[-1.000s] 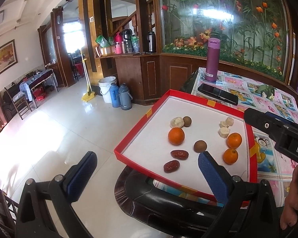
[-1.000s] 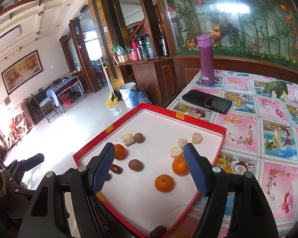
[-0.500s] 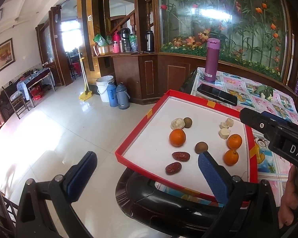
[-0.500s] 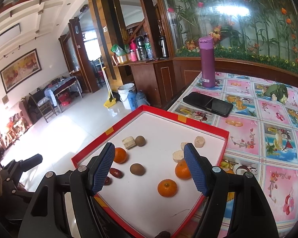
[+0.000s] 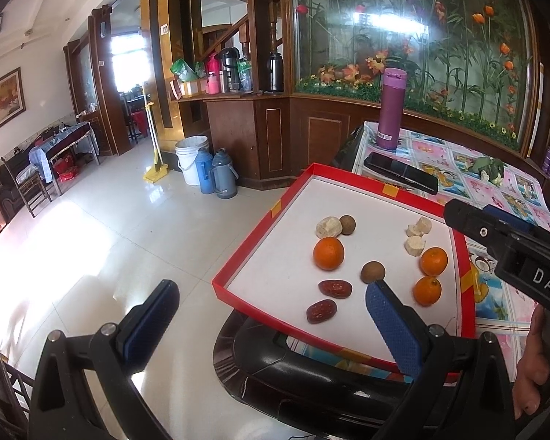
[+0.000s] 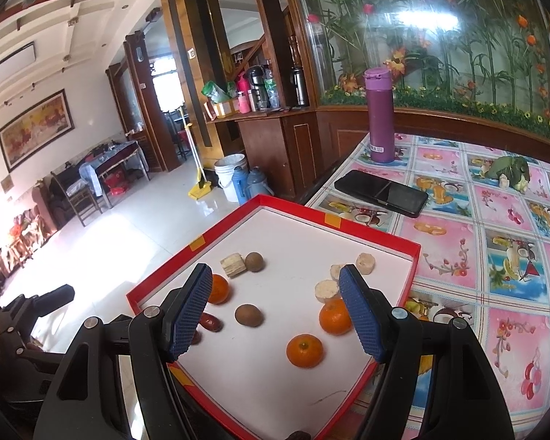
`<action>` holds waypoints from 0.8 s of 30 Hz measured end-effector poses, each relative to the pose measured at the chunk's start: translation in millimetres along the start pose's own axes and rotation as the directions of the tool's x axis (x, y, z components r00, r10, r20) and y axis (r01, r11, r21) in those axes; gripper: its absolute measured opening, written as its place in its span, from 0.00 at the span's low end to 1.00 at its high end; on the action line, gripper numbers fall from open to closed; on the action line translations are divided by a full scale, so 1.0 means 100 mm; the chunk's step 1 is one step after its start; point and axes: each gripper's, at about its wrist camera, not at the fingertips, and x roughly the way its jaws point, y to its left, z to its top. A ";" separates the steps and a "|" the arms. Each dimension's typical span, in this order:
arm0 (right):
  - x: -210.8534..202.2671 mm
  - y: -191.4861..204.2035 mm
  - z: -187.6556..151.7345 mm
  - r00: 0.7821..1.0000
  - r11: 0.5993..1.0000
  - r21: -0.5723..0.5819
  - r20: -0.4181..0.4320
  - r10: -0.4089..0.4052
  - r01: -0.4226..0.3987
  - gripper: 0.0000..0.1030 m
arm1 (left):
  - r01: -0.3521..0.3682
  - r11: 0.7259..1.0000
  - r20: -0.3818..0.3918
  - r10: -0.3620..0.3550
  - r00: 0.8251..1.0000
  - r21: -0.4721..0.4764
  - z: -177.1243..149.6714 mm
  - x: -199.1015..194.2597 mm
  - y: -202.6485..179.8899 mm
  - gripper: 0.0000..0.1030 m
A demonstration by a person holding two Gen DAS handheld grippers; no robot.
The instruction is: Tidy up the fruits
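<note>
Left wrist view: the fruits lie loose on the white floor of a shallow red tray (image 5: 251, 256) that overhangs the near edge of the tabletop (image 6: 495, 220). Two red dates (image 5: 334, 288) sit close together near the tray's front, and two of the three oranges (image 5: 433, 261) lie near each other by the right rim, so those kinds look gathered. The third orange (image 5: 328, 253) sits apart on the left beside a pale cut chunk (image 5: 328, 227) and a brown round fruit (image 5: 347, 224), while a second brown fruit (image 5: 372, 272) lies alone mid-tray and more pale chunks (image 5: 414, 245) cluster toward the back right. I judge the sorting only partly settled, since like is not yet with like for every kind. The left tongs (image 5: 271, 333) hang low in front of the tray, spread wide with nothing between them, probably kept clear of the rim so the whole layout stays in sight. In the right wrist view the right tongs (image 6: 275, 315) are likewise spread and empty, poised above the tray with the mid-tray brown fruit and the nearer orange (image 6: 305, 350) framed between the pads, which suits a reach for either. Behind the tray a black phone (image 6: 381, 192) and a purple flask (image 6: 380, 115) stand on the patterned cloth, well apart from the fruit
</note>
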 end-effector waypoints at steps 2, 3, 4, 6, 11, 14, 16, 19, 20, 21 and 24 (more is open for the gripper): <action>0.00 0.00 0.00 1.000 1.000 0.000 0.001 -0.003 0.003 0.69 | 0.000 1.000 0.000 0.000 1.000 0.000 0.00 0.00 0.00 1.00; 0.01 0.00 0.00 1.000 1.000 -0.002 0.000 -0.005 0.005 0.69 | 0.002 1.000 -0.001 -0.002 1.000 -0.001 0.00 0.00 0.00 1.00; 0.01 0.01 0.00 1.000 1.000 -0.004 -0.001 -0.006 0.006 0.69 | 0.003 1.000 -0.002 -0.003 1.000 -0.002 0.01 0.01 0.01 1.00; 0.01 0.01 0.01 1.000 1.000 -0.006 0.001 -0.009 0.009 0.69 | 0.001 1.000 -0.005 -0.001 1.000 -0.003 0.02 0.02 0.01 1.00; 0.02 0.01 0.01 1.000 1.000 -0.011 0.002 -0.009 0.009 0.69 | -0.009 1.000 -0.015 0.009 1.000 -0.013 0.04 0.07 0.05 1.00; 0.02 0.01 0.01 1.000 1.000 -0.012 0.001 -0.008 0.008 0.69 | -0.018 1.000 -0.025 0.018 1.000 -0.021 0.03 0.09 0.06 1.00; 0.03 0.01 0.01 1.000 1.000 -0.014 0.001 -0.009 0.009 0.69 | -0.026 0.999 -0.025 0.026 0.999 -0.020 0.03 0.09 0.06 1.00; 0.02 0.01 0.01 1.000 1.000 -0.011 0.000 -0.005 0.005 0.69 | -0.032 0.999 -0.027 0.031 0.999 -0.018 0.03 0.10 0.06 1.00; 0.02 0.01 0.00 1.000 1.000 -0.011 -0.002 -0.003 0.003 0.69 | -0.033 0.999 -0.029 0.032 0.999 -0.018 0.03 0.11 0.06 1.00; 0.03 0.01 0.01 1.000 1.000 -0.012 -0.003 -0.003 0.003 0.69 | -0.035 0.999 -0.031 0.034 0.999 -0.018 0.03 0.12 0.06 1.00; 0.03 0.01 0.01 1.000 1.000 -0.011 -0.002 -0.001 0.001 0.69 | -0.037 0.999 -0.035 0.036 0.999 -0.013 0.03 0.13 0.04 1.00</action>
